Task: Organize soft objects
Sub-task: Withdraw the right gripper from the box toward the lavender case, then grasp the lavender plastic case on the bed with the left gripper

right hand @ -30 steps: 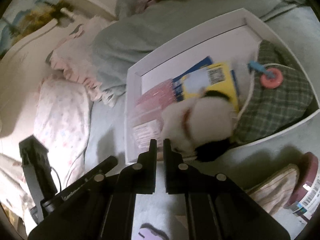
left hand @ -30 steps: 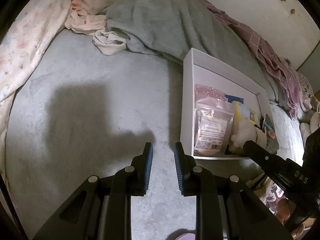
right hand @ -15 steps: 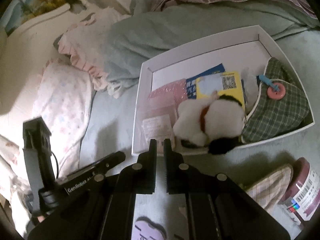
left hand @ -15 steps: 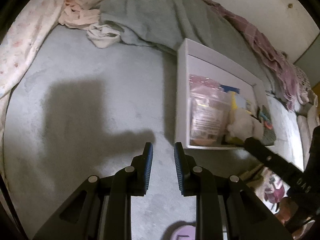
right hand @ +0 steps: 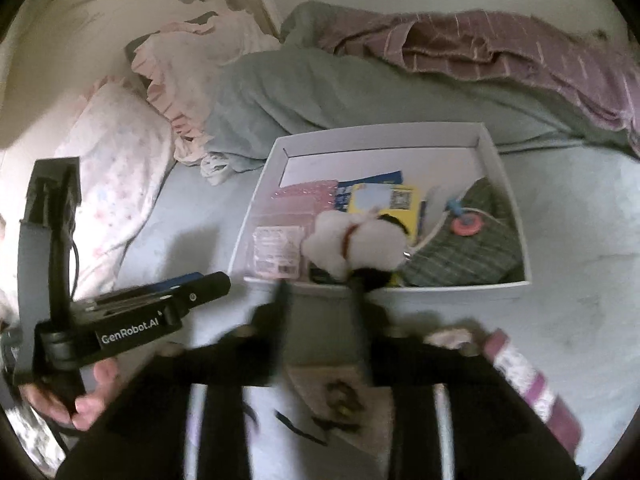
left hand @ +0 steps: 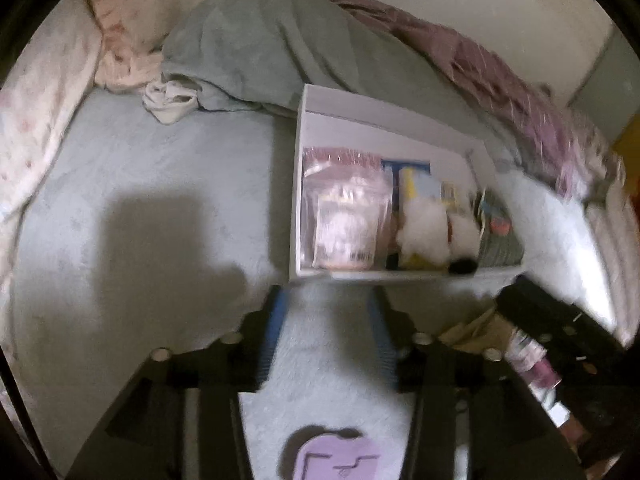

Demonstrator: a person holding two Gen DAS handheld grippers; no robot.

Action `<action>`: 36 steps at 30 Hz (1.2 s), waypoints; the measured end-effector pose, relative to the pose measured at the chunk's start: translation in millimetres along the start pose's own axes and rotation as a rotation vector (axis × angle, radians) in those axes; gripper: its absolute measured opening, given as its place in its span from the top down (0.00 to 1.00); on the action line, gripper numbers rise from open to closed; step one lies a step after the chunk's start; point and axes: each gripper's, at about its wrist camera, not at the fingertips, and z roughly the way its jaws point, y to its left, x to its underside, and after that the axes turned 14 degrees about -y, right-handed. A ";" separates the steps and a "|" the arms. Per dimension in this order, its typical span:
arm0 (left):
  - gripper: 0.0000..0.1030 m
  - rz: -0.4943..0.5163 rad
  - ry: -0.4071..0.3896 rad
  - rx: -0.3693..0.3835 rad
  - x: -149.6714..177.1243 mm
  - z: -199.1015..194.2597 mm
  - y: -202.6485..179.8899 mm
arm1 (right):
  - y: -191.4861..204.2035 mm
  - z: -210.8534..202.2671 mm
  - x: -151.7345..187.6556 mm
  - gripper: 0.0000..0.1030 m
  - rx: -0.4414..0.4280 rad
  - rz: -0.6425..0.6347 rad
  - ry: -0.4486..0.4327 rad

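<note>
A white box (right hand: 276, 160) (left hand: 298, 184) lies on the pale bed cover. It holds a white and black plush toy (right hand: 356, 240) (left hand: 424, 228), a pink clear packet (left hand: 344, 208) (right hand: 280, 248), a yellow and blue card (right hand: 384, 200) and a green plaid pouch (right hand: 468, 240). My left gripper (left hand: 326, 316) is open and empty, just short of the box's near wall. My right gripper (right hand: 320, 308) is open and empty, blurred, at the near wall below the plush. The left gripper also shows in the right wrist view (right hand: 192, 292).
A heaped grey-green blanket (right hand: 320, 80) and a purple plaid cloth (right hand: 500, 48) lie behind the box. Floral pillows (right hand: 120, 168) lie at left. A pink striped roll (right hand: 528, 384) and a beige cloth (right hand: 336, 392) lie near my right gripper.
Both grippers have opened wide from nearly shut. Both have pulled back from the box, so more of the bed and box shows. The plush stays in the box.
</note>
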 end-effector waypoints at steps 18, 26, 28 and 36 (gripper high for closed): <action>0.57 -0.003 0.018 -0.058 91.6 -51.2 29.0 | 37.4 -56.6 107.2 0.23 -0.039 -0.293 -0.022; 0.57 -0.028 0.107 -0.087 132.2 -62.6 58.0 | 74.6 -47.6 136.1 0.23 -0.102 -0.323 0.064; 0.57 -0.040 0.108 -0.081 136.8 -71.4 62.2 | 75.8 -43.0 138.8 0.35 -0.159 -0.258 0.121; 0.57 -0.050 0.109 -0.098 142.3 -84.3 69.2 | 87.5 -34.1 157.7 0.56 -0.174 -0.231 0.207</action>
